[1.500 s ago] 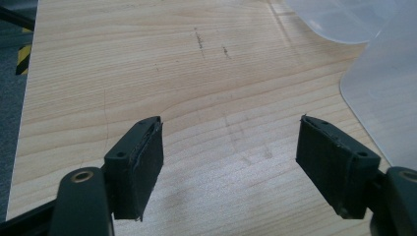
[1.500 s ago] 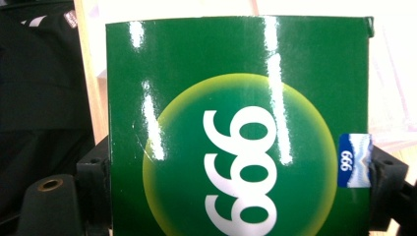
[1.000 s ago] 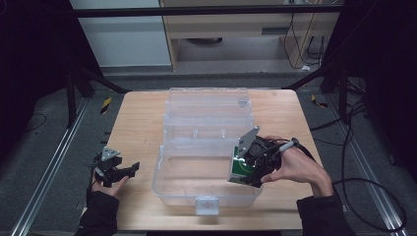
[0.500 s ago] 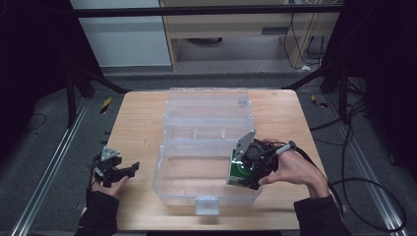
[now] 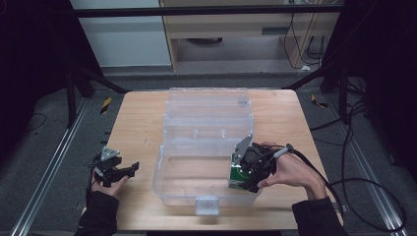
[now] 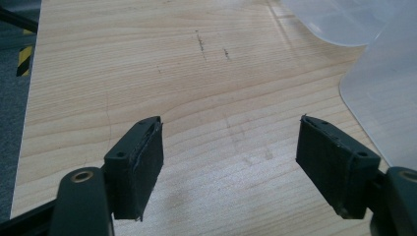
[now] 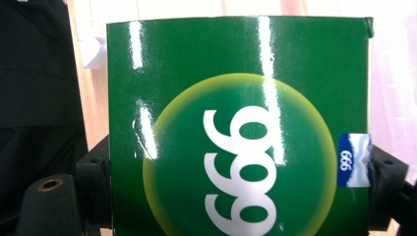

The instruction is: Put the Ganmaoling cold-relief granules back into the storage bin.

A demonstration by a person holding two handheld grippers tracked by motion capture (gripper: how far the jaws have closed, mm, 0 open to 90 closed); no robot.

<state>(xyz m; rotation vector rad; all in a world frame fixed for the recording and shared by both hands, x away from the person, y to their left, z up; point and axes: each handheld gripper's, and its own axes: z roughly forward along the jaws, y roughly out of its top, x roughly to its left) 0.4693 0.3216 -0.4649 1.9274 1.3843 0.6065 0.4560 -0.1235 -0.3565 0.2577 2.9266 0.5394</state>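
Observation:
A glossy green box (image 7: 236, 123) with a yellow disc and white digits sits clamped between the jaws of my right gripper (image 7: 241, 182), one jaw on each side edge. From above, the green box (image 5: 239, 178) and right gripper (image 5: 246, 172) are at the near right corner of a clear plastic bin (image 5: 169, 167); I cannot tell whether the box rests on the bin floor. My left gripper (image 5: 125, 169) hovers over the wooden table (image 5: 137, 123) left of the bin. Its jaws stand wide apart with nothing between them, seen as left gripper (image 6: 231, 152).
The bin's clear lid (image 5: 206, 105) lies open behind it toward the table's far side. A white latch (image 5: 206, 204) sticks out at the bin's near edge. The clear bin's corner (image 6: 383, 98) is at the right of the left gripper view. Cables trail off the table's right.
My right gripper with the green box has edged slightly left and toward the near side of the bin. The left gripper has stayed put.

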